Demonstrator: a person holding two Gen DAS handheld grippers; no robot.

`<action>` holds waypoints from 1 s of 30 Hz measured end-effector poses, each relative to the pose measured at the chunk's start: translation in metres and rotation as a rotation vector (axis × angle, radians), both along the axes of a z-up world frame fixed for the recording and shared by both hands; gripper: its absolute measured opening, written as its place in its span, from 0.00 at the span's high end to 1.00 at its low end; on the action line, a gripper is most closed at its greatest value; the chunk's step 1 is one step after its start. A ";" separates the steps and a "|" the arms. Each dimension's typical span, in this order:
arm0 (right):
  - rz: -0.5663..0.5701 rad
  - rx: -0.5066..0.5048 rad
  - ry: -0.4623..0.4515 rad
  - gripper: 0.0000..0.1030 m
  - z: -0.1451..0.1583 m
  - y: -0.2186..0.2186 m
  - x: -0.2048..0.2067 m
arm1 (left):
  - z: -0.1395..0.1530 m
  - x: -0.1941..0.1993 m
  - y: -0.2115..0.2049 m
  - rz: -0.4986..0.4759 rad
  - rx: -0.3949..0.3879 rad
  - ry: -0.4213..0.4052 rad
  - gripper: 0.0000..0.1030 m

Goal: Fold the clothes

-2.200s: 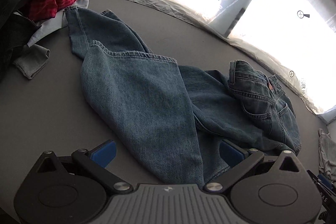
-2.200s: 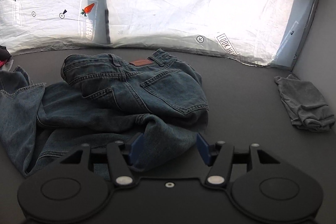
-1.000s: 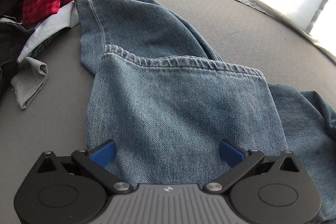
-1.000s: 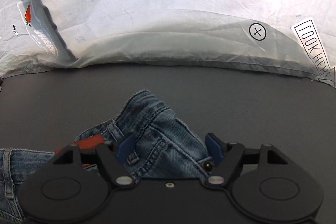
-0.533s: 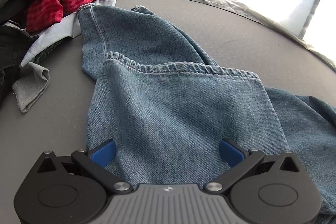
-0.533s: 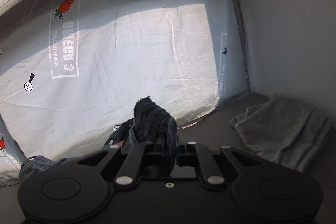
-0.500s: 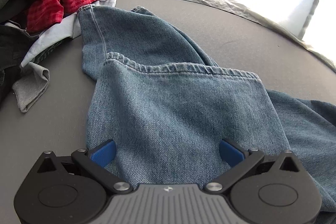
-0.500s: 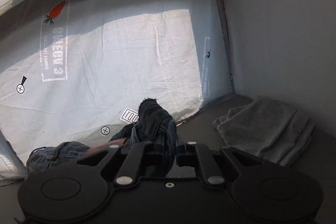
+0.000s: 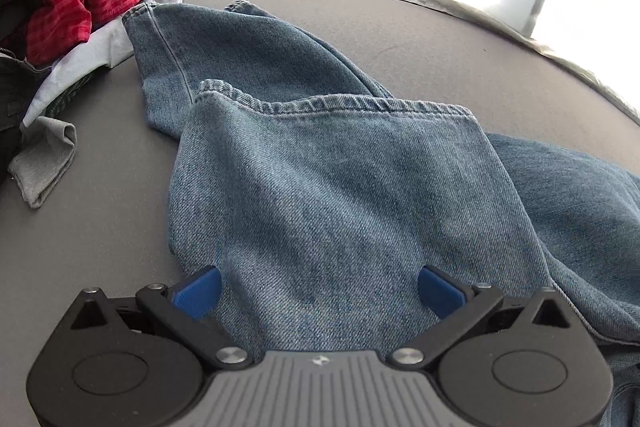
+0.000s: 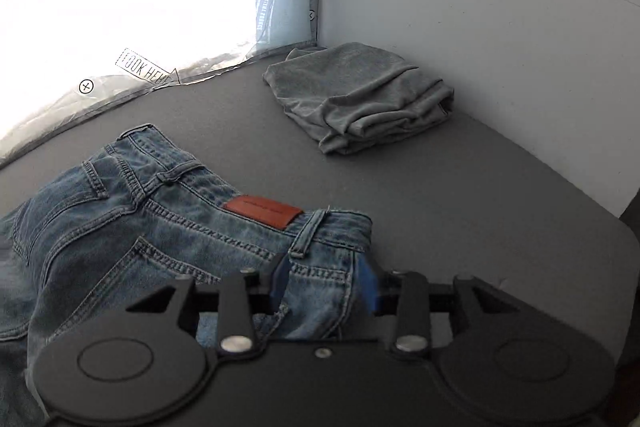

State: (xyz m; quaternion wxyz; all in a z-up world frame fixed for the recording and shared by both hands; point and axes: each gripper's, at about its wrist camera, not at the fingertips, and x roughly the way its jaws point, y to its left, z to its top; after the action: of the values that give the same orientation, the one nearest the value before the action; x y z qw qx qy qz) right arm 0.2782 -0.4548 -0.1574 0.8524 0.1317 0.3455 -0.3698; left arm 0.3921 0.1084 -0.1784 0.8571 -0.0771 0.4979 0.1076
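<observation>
A pair of blue jeans [image 9: 340, 195] lies on the grey table. In the left wrist view a leg with its hem [image 9: 332, 105] spreads under my left gripper [image 9: 319, 291], which is open and hovers over the denim. In the right wrist view the waistband with a brown leather patch [image 10: 262, 211] lies flat. My right gripper [image 10: 325, 281] is partly open over the waistband corner [image 10: 344, 227], with its blue pads on either side of the denim.
A pile of unfolded clothes, black, red [image 9: 76, 11] and light grey, sits at the far left. A folded grey garment [image 10: 360, 97] lies in the far right corner by the white wall [image 10: 500, 27]. A translucent sheet lines the back edge.
My right gripper was shut on the waistband and held it up; now the waistband lies flat on the table and the fingers have opened. The left gripper has barely moved.
</observation>
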 end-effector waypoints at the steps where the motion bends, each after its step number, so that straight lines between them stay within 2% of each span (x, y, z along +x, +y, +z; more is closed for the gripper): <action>1: 0.011 -0.001 -0.010 0.51 0.002 0.004 0.004 | 0.001 -0.003 -0.002 -0.009 -0.010 0.001 0.00; 2: 0.021 -0.002 -0.019 0.49 0.004 0.007 0.007 | 0.001 -0.008 -0.006 -0.015 -0.021 -0.001 0.00; 4: 0.062 0.000 -0.026 0.32 0.004 0.019 0.019 | 0.004 -0.019 -0.013 -0.025 -0.040 -0.007 0.00; 10: 0.243 0.063 -0.001 0.11 -0.012 0.065 0.047 | 0.017 -0.039 -0.037 -0.116 -0.091 -0.072 0.00; 13: 0.293 0.104 0.038 0.10 -0.026 0.081 0.051 | 0.028 -0.040 -0.043 -0.157 -0.128 -0.128 0.00; 16: 0.313 0.101 0.068 0.09 -0.036 0.089 0.049 | 0.031 -0.032 -0.052 -0.217 -0.157 -0.136 0.00; 18: 0.321 0.092 0.072 0.09 -0.038 0.090 0.048 | 0.026 -0.025 -0.064 -0.267 -0.124 -0.113 0.04; 19: 0.325 0.088 0.074 0.08 -0.038 0.091 0.048 | 0.023 -0.022 -0.070 -0.292 -0.103 -0.100 0.07; 21: 0.322 0.087 0.072 0.07 -0.038 0.090 0.047 | 0.016 -0.016 -0.077 -0.307 -0.072 -0.073 0.29; 22: 0.319 0.088 0.071 0.07 -0.037 0.089 0.047 | 0.012 -0.013 -0.080 -0.311 -0.057 -0.059 0.31; 25: 0.311 0.090 0.066 0.07 -0.036 0.087 0.046 | 0.005 -0.006 -0.086 -0.317 -0.023 -0.032 0.46; 26: 0.308 0.091 0.063 0.07 -0.035 0.087 0.044 | 0.008 -0.007 -0.083 -0.305 -0.038 -0.041 0.59; 27: 0.305 0.092 0.060 0.07 -0.034 0.087 0.042 | 0.012 -0.009 -0.078 -0.289 -0.059 -0.052 0.79; 28: 0.303 0.093 0.057 0.07 -0.032 0.086 0.039 | 0.015 -0.011 -0.074 -0.273 -0.081 -0.063 0.94; 30: 0.300 0.091 0.053 0.07 -0.029 0.087 0.033 | 0.032 -0.022 -0.062 -0.220 -0.082 -0.121 0.97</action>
State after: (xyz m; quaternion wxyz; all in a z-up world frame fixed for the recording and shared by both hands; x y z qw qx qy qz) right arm 0.3113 -0.3681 -0.1862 0.8818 0.1073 0.4002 -0.2254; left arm 0.3704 0.0464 -0.1468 0.8884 -0.0632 0.4545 -0.0121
